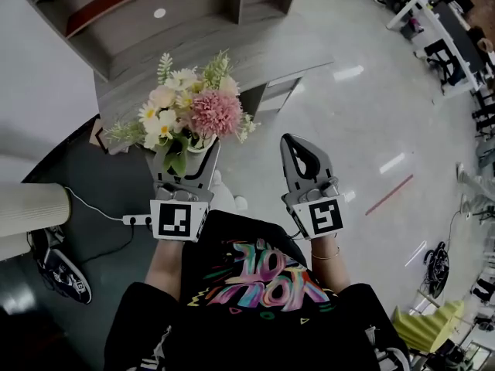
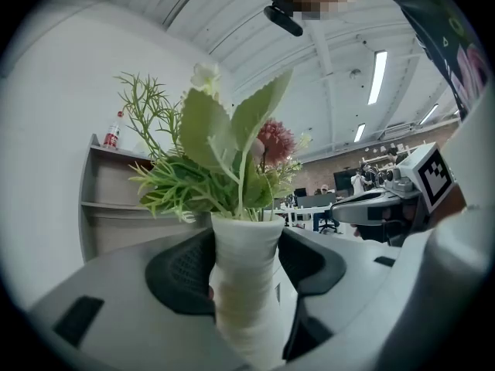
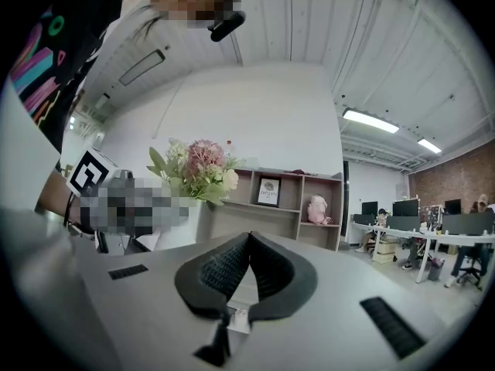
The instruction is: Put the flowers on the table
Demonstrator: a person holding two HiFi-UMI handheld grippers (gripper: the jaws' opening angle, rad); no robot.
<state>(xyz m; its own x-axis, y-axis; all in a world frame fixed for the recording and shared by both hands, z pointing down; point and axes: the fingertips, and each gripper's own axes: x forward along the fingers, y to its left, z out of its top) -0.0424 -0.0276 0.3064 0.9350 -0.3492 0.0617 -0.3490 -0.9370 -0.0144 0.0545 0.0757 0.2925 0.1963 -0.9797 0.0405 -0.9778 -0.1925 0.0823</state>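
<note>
A bunch of pink, white and cream flowers (image 1: 188, 108) stands in a white vase (image 1: 203, 144). My left gripper (image 1: 188, 161) is shut on the vase and holds it upright in the air, just short of the grey wooden table (image 1: 259, 51). In the left gripper view the vase (image 2: 244, 273) sits between the two black pads (image 2: 179, 275), with the leaves and flowers (image 2: 224, 157) rising above. My right gripper (image 1: 298, 147) is to the right at the same height, shut and empty; its pads (image 3: 224, 267) meet. The flowers (image 3: 197, 163) also show in the right gripper view.
A grey shelf unit (image 1: 147, 10) rises behind the table. A dark mat (image 1: 108, 184) with a white power strip (image 1: 136, 219) lies on the floor at left, beside a cream cylinder (image 1: 31, 207). Glossy floor (image 1: 371, 122) spreads to the right, with desks and chairs (image 1: 445, 29) far off.
</note>
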